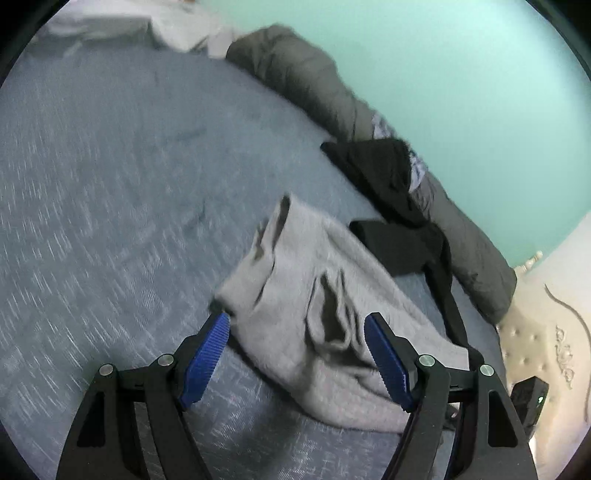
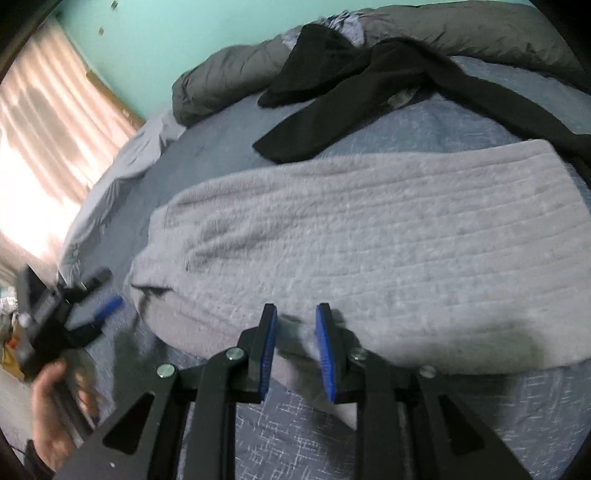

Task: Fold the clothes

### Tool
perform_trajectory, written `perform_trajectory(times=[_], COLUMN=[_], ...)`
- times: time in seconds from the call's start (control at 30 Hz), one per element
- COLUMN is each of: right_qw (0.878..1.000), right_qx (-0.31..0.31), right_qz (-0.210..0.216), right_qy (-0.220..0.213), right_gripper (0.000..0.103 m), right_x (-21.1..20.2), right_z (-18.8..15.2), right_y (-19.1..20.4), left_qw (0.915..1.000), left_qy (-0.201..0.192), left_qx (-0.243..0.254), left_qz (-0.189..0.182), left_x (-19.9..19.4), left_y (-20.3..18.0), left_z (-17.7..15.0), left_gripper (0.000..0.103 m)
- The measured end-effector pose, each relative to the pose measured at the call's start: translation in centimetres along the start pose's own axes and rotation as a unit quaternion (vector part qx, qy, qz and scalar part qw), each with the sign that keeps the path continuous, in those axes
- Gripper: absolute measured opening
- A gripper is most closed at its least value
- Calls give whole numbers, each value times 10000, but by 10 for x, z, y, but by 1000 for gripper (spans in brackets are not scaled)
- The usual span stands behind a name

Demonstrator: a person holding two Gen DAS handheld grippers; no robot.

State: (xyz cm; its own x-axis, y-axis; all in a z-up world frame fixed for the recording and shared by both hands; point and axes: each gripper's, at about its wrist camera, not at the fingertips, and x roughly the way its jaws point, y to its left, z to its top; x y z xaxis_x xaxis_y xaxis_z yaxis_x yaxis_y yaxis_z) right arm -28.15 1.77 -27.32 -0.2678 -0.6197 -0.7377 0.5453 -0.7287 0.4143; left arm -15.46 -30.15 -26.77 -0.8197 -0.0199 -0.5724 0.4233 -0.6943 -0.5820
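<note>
Where the left wrist camera looks down its own fingers, the left gripper [image 1: 297, 319] stands spread wide, its blue ribbed pads apart and nothing pressed between them. Between and beyond the pads lies a pale grey knitted garment [image 1: 314, 295], rumpled with deep creases, resting on the blue-grey patterned bedsheet [image 1: 110, 184]. The left pad sits just beside the garment's near corner; whether it touches the cloth I cannot tell. Past the garment lies a black garment [image 1: 391, 206], part of it draped against a long dark grey rolled quilt [image 1: 314, 77] that runs along the turquoise wall [image 1: 461, 74]. A cream tufted headboard [image 1: 535, 343] shows at the right edge, and white bedding [image 1: 129, 18] at the far end of the bed. The picture is smeared by motion.

From the right wrist camera, the right gripper [image 2: 295, 314] has its jaws narrow but not fully together — the blue pads stand parallel with a gap, over the near edge of the pale grey knitted garment [image 2: 351, 240]. A blurred grey bit shows in the gap; whether the pads pinch it I cannot tell. Here the garment lies spread broad and fairly flat across the bedsheet [image 2: 295, 424]. The black garment [image 2: 332, 103] lies just beyond it, touching the quilt [image 2: 229, 81]. At the left, a hand [image 2: 55, 406] holds the left gripper [image 2: 99, 295], blurred, beside the garment's end. A lit curtain [image 2: 44, 129] hangs behind.
</note>
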Motion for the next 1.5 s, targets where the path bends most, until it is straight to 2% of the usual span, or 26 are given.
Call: perform_trajectory(times=[0.1, 0.23, 0.4, 0.47, 0.6, 1.03, 1.1, 1.13, 1.37, 1.5], right_qw=[10000, 9992, 9979, 9976, 9972, 9962, 9962, 9962, 9961, 9960], right_qx=[-25, 302, 406, 419, 475, 599, 598, 593, 587, 587], right_qz=[31, 267, 462, 504, 548, 587, 580, 576, 584, 590], right_qy=[80, -40, -192, -223, -197, -244, -251, -256, -293, -311], right_gripper=[22, 22, 22, 22, 22, 22, 22, 22, 22, 22], right_x=[9, 6, -14, -21, -28, -32, -32, -32, -35, -37], right_z=[-2, -3, -9, -13, -21, -22, -22, -22, -21, -21], right_y=[0, -6, -9, -10, -17, -22, -22, -22, -21, -23], left_qw=[9995, 9974, 9956, 9949, 9921, 9922, 9919, 9919, 9922, 9933], left_qy=[-51, 132, 390, 414, 384, 667, 736, 729, 441, 540], left_qx=[272, 655, 782, 862, 1172, 1050, 1025, 1033, 1165, 1023], left_qz=[-124, -269, -346, -327, -243, -117, -127, -113, 27, 42], left_x=[-6, 13, 26, 30, 25, 34, 38, 38, 21, 26], left_y=[-10, -35, -44, -48, -62, -52, -50, -50, -47, -39], left_z=[2, 1, -5, -5, -13, -17, -18, -18, -10, -12], left_gripper=[69, 56, 55, 40, 25, 23, 12, 2, 2, 2])
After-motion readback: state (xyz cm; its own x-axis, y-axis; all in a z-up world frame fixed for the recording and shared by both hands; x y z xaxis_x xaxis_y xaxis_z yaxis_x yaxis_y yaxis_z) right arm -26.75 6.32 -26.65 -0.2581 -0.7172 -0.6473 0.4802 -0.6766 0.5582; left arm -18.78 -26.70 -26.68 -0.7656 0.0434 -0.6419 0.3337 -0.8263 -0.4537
